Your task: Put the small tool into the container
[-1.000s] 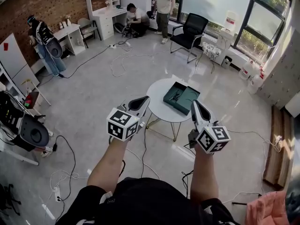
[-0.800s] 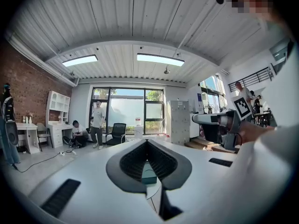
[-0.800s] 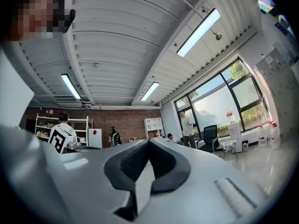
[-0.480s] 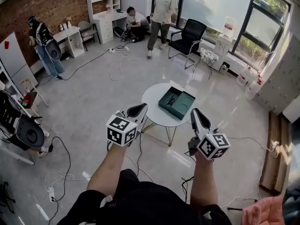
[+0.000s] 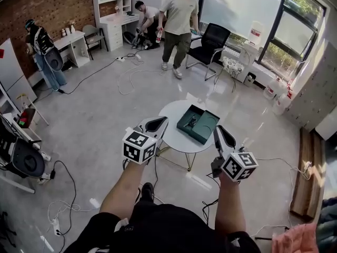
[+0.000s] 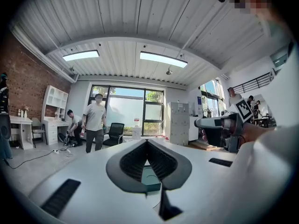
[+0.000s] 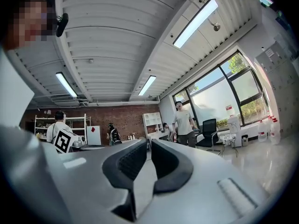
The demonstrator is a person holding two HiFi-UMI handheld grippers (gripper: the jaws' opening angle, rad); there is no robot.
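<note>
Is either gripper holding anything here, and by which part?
Nothing is held. The left gripper is shut empty; the right gripper has just been opening, nothing between its jaws.

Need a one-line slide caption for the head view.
Handheld left gripper and right gripper, its empty jaws just opening, held short of the open green case on a round white table.

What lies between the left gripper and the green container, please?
Only the round table's bare white top. In the head view, nothing sits between the left gripper and the open green container.
</note>
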